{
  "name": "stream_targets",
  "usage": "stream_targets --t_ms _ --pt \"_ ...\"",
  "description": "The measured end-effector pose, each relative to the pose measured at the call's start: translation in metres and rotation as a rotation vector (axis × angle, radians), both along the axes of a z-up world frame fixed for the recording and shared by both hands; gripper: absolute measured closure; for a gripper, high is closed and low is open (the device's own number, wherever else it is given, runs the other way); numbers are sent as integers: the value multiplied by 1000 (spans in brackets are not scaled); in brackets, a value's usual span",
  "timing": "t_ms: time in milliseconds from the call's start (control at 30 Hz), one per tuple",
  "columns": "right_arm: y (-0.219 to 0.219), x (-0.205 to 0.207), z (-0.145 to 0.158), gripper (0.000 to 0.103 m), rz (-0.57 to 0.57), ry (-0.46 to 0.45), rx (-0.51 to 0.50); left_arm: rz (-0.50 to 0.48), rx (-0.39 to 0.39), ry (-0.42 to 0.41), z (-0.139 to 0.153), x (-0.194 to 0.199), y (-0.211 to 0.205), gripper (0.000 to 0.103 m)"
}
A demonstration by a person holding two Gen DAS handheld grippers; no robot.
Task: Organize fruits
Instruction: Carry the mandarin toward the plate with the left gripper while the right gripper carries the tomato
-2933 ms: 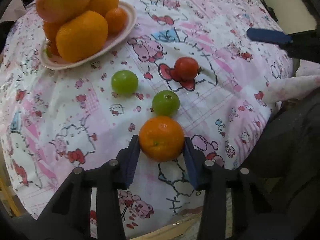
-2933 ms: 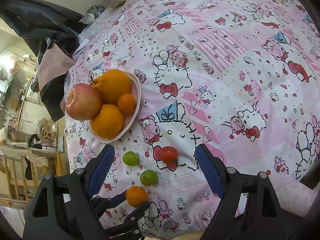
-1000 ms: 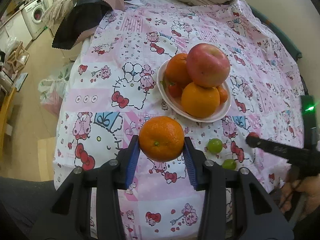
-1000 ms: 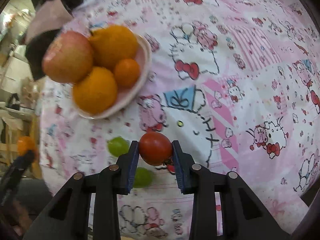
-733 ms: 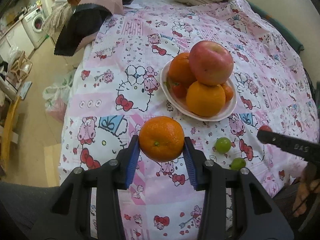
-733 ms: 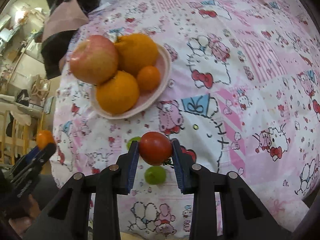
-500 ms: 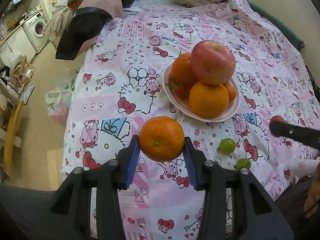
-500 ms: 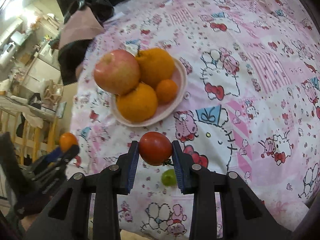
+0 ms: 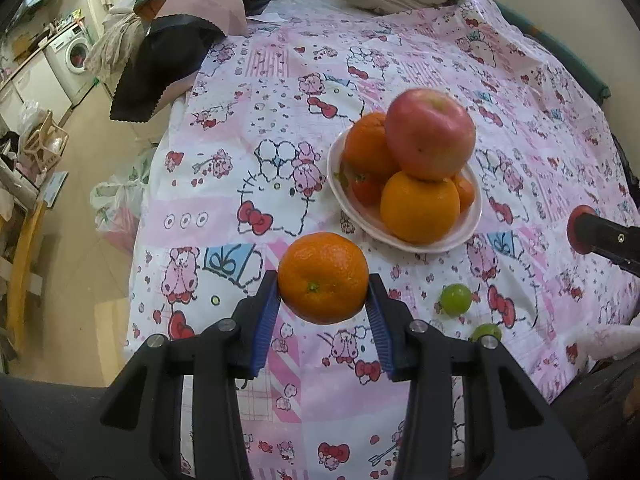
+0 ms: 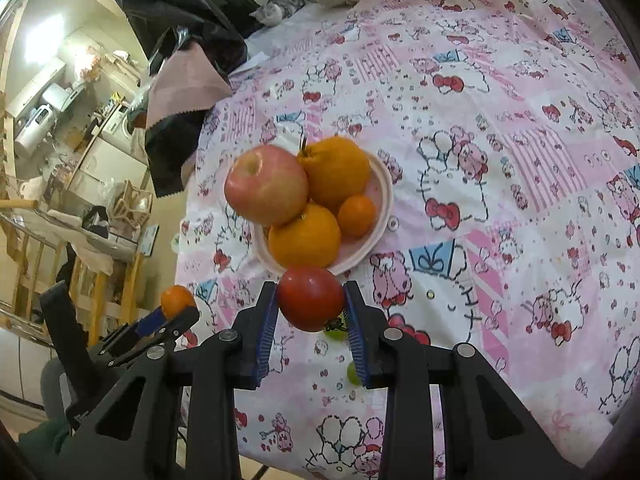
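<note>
Above the cloth, left tool (image 9: 323,307) grips mandarin (image 9: 323,278), stem-end facing camera; right tool (image 10: 311,319) grips tomato (image 10: 310,298).

Glossy smooth tomato (image 10: 311,298), dimpled mandarin (image 9: 323,278) skin, ribbed blue pads (image 9: 264,322) on matt black tongs, printed cloth (image 9: 280,92).

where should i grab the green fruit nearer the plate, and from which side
Take the green fruit across its widest middle, coming straight down from above. It is small, round and sits on the cloth apart from the plate and the other green one, so the jaws likely fit either side.
</note>
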State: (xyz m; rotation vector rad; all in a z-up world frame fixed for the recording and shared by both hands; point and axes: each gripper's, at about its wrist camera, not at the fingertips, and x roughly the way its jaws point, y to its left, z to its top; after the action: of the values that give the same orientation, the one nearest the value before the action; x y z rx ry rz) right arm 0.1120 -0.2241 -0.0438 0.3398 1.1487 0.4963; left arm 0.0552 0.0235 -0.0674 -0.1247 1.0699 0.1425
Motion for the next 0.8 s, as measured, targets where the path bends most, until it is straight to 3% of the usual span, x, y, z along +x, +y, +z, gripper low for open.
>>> stream_targets --t_ms 333,467,600,800 --pt "-18 28 11 68 -82 -32 28 -8 -21 -11 20 24 9 64" --pt "-19 41 0 68 -97 11 33 -39 -4 -15 24 41 10 64" --pt "-15 54 -9 68 -88 32 10 -45 -40 14 23 59 13 64" --pt "-15 78 -33 68 -91 100 -4 -104 31 1 9 79 9 64"
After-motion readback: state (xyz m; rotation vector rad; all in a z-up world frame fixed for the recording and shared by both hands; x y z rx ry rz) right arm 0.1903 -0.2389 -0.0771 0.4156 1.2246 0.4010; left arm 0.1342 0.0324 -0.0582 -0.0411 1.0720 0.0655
